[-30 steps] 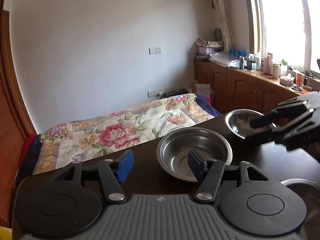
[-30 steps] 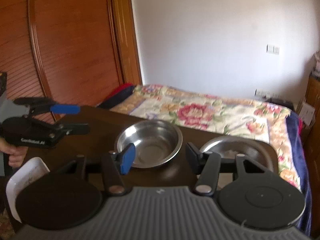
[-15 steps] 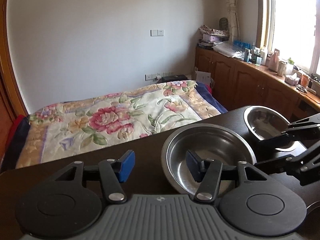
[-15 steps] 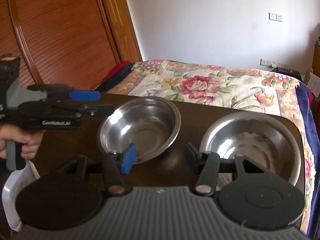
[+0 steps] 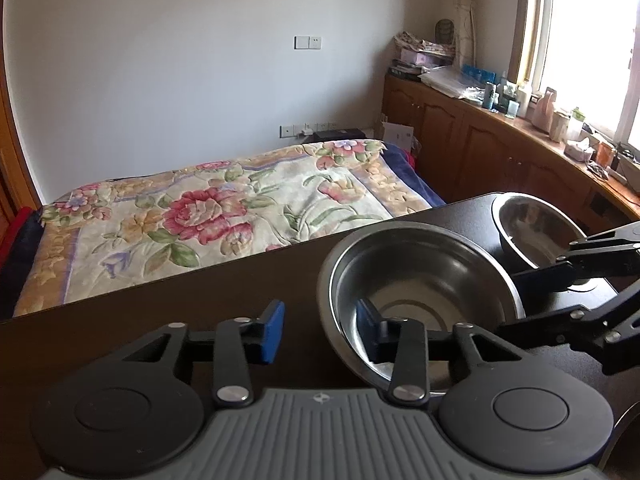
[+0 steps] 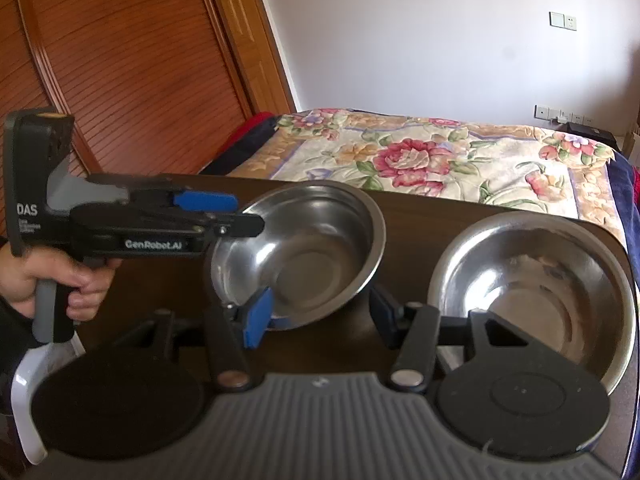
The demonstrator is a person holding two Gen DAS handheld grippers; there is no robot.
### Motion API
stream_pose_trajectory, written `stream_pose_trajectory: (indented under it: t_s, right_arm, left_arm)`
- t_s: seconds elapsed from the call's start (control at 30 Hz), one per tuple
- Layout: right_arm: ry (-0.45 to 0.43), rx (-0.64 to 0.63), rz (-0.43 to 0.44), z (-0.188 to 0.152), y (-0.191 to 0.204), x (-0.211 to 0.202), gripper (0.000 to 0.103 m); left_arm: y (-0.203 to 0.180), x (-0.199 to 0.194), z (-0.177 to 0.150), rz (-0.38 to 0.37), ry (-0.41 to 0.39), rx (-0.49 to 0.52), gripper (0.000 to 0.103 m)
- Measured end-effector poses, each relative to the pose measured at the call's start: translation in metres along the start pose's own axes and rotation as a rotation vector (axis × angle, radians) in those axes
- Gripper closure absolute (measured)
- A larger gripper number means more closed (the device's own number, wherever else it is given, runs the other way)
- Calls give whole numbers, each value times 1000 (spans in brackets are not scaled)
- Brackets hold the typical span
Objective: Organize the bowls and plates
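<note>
Closer now, left gripper [image 5: 320, 330] closing over steel bowl [image 5: 420, 280] rim.

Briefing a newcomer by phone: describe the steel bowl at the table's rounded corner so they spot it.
Find the dark table before the floral bed. Two steel bowls sit side by side; the corner bowl hugs the rounded corner, while its neighbour sits toward the wooden wardrobe.
</note>
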State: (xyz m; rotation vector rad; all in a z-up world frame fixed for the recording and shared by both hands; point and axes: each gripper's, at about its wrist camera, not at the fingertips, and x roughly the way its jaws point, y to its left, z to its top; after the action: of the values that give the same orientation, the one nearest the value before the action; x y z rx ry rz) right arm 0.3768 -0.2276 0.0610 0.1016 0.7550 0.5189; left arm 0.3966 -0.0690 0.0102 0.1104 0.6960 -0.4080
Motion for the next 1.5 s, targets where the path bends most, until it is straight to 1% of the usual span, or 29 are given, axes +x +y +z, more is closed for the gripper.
stream_pose_trajectory:
  t_s: [0.03, 0.07, 0.1, 0.13, 0.2, 0.27, 0.33, 0.43, 0.57, 0.8, 0.9, 1.0, 1.1, 1.23, 1.5]
  right_arm:
    - [1, 1, -2, 0, -1, 0, 49]
    - [2, 2, -1, 0, -1, 1, 53]
    - [7, 3, 1, 0, -2, 2, 55]
    - [8, 3, 1, 0, -1, 3, 60]
    - [8, -3, -8, 1, -1, 3, 64]
    - [7, -6, -12, 1, 0, 4, 73]
    - [4, -4, -22, 1, -1, 4, 75]
    - [-14, 12, -36, 0, -3, 1, 81]
    - [-38, 31, -40, 0, -4, -6, 87]
    - [-133, 22, -61, 5, 12, -38, 90]
    - [-166, 17, -58, 5, 17, -56, 90]
    - [-184, 27, -49, 2, 21, -72, 90]
    - [-203, 22, -54, -4, 28, -86, 90]
    - [-223, 25, -56, -13, 36, -103, 90]
    - [-239, 20, -54, -39, 48, -123, 90]
  left_arm:
    - [0, 1, 0, -3, 5, -2, 38]
    - [0, 2, -1, -5, 8, -6, 40]
    - [1, 2, -1, -13, 12, -8, 45]
    - [2, 4, -2, -21, 15, -10, 49]
    - [0, 4, -4, -29, 23, -11, 58]
    - [-1, 2, -5, -26, 19, -19, 59]
    - [-1, -3, -6, -35, 8, -31, 61]
    - [-2, -14, -4, -43, -28, -39, 61]
    - [-9, -33, -2, -38, -73, -39, 61]
    - [-26, -88, 4, -41, -186, -30, 61]
    - [-34, -110, 5, -48, -213, -15, 61]
    - [-45, -130, 3, -37, -238, 16, 61]
    - [-52, -145, -1, -35, -250, 23, 61]
    - [-59, -158, -11, -50, -255, 31, 61]
    - [-71, -174, -36, -71, -254, 28, 61]
